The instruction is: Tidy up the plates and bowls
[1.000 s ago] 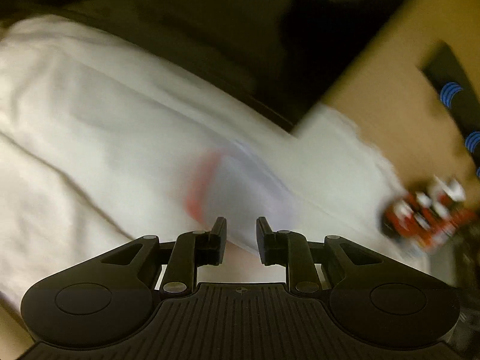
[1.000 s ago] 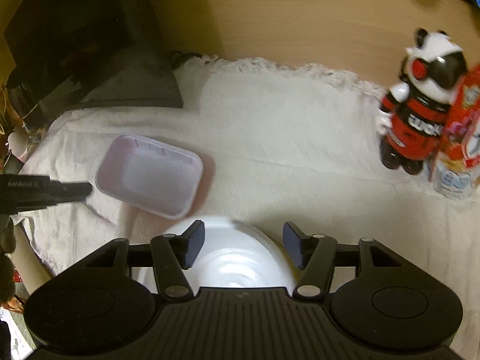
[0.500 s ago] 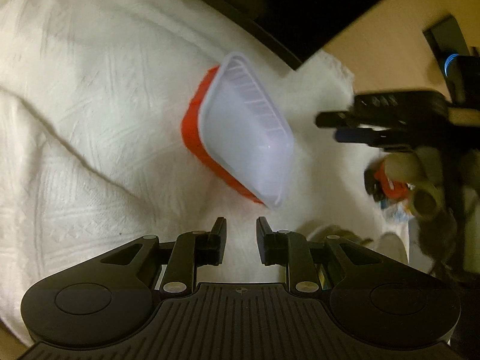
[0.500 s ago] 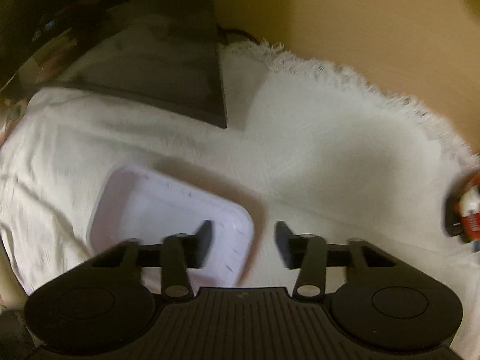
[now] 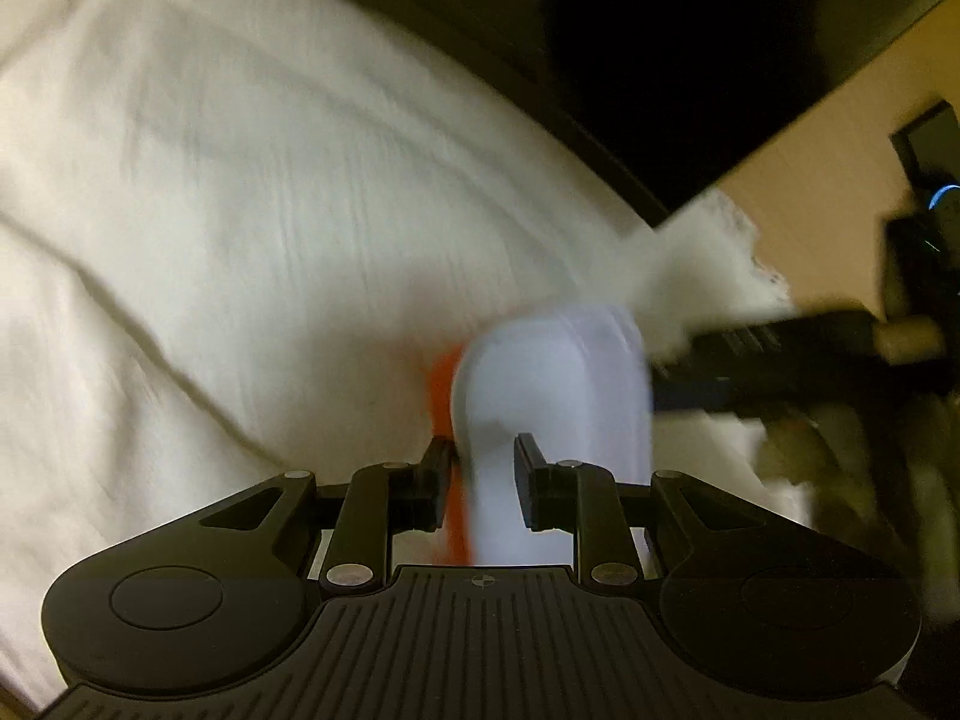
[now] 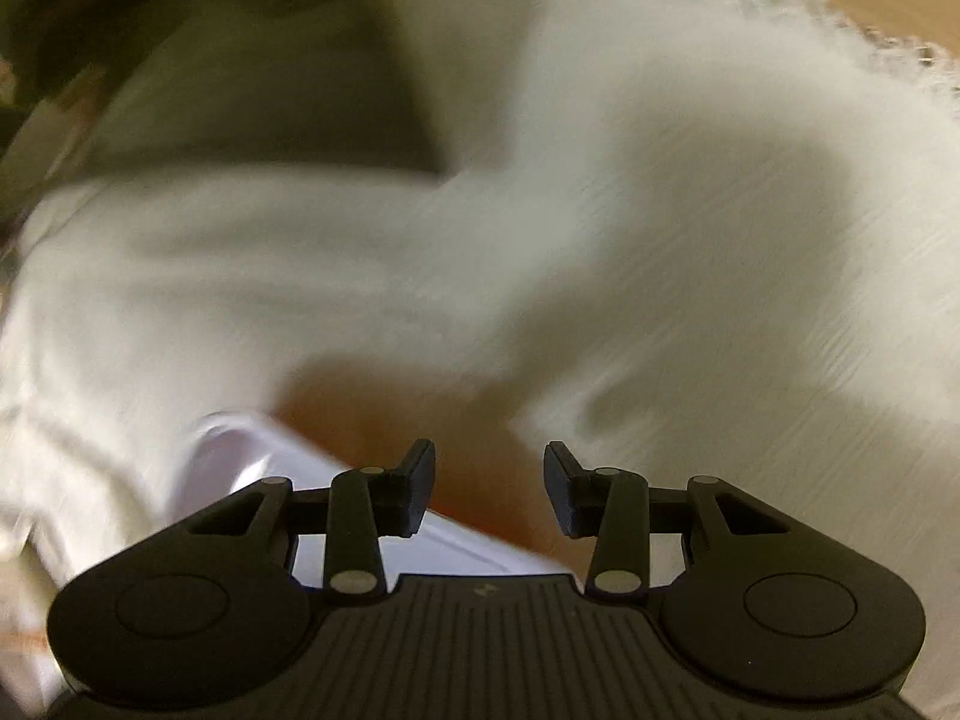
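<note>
1. White plastic, orange beneath: the tray [image 5: 558, 396] sits lower centre in the left wrist view, on the white cloth [image 5: 240, 180], w/ an orange edge [image 5: 444, 384] showing along its left side. Heavy blur, so we can't tell if orange is a second dish under it.
2. Key relation: tray's long axis runs roughly along the fingers of the left gripper [image 5: 483, 474], near end lying between them. Fingers narrowly spread; we can't tell if they're touching it or already pinching.
3. Right gripper [image 6: 489, 480] is spread wide w/ nothing between. In its view the tray [image 6: 240, 456] lies lower left, passing under the left finger [image 6: 414, 489]; an orange-brown patch sits in the gap.
4. Our judgement: left is nearer and better lined up; a short push fwd then a squeeze should do it.
5. Only the left view shows the right gripper [image 5: 750, 360] as a dark blurred bar at right, near the tray's far side, plus a dark panel [image 5: 690, 60] upper right. Right view shows the cloth's fringed edge [image 6: 870, 30] upper right.
</note>
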{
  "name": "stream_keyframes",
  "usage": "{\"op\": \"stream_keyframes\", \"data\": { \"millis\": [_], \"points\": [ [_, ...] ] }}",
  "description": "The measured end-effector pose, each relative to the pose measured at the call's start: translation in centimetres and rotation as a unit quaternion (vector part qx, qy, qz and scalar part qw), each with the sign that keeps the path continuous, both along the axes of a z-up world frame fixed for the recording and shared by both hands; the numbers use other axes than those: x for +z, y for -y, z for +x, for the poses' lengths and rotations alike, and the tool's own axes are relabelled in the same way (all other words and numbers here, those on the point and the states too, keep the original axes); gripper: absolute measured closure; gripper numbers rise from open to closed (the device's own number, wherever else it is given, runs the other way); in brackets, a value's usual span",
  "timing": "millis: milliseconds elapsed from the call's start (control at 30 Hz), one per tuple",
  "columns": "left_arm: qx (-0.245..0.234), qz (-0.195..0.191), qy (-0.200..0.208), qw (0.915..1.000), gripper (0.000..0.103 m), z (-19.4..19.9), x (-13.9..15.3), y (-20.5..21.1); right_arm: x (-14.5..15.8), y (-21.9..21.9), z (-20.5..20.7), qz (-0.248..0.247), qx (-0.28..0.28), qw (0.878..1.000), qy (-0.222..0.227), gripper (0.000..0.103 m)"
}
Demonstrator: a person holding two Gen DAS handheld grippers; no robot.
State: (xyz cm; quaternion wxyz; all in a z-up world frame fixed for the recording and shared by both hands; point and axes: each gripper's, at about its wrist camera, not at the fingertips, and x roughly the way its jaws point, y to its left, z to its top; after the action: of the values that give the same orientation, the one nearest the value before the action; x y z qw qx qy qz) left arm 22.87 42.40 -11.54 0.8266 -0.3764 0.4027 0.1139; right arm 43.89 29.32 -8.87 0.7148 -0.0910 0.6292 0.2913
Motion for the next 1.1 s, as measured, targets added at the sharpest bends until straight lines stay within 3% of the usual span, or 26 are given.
{"op": "stream_keyframes", "data": {
  "millis": [200,267,400,533,733,867,1000,1100],
  "points": [
    [0.003,0.012,-0.001,0.9999,0.078,0.1,0.8,-1.0,2.9,0.7,-1.7,0.019,0.038,0.998,0.041,0.062],
    [-0.001,0.012,0.008,0.9999,0.078,-1.5,1.2,-1.0,3.9,1.6,-2.2,0.019,0.041,0.997,0.056,0.062],
    [-0.055,0.048,0.029,0.9969,0.078,-4.7,2.5,-0.3,4.9,2.8,-4.3,0.015,0.045,0.999,0.027,0.055],
    [-0.114,0.087,0.006,0.9896,0.078,-5.3,2.5,1.5,3.9,2.7,-6.7,-0.005,0.073,0.997,0.0,0.053],
    [-0.105,0.078,-0.045,0.9904,0.078,-3.8,-0.1,2.3,-0.2,-0.3,-8.7,-0.084,0.092,0.992,0.007,0.053],
    [-0.088,0.043,-0.052,0.9938,0.078,-3.5,-2.0,1.6,-2.9,-1.5,-9.1,-0.109,0.084,0.99,-0.026,0.053],
    [-0.074,0.01,-0.044,0.9962,0.078,-3.9,-2.2,0.9,-3.1,-1.4,-9.7,-0.082,0.078,0.992,-0.05,0.061],
    [-0.071,0.016,-0.014,0.9973,0.078,-4.9,0.2,1.0,0.1,-0.3,-10.4,-0.034,0.089,0.995,-0.016,0.068]
  ]
}}
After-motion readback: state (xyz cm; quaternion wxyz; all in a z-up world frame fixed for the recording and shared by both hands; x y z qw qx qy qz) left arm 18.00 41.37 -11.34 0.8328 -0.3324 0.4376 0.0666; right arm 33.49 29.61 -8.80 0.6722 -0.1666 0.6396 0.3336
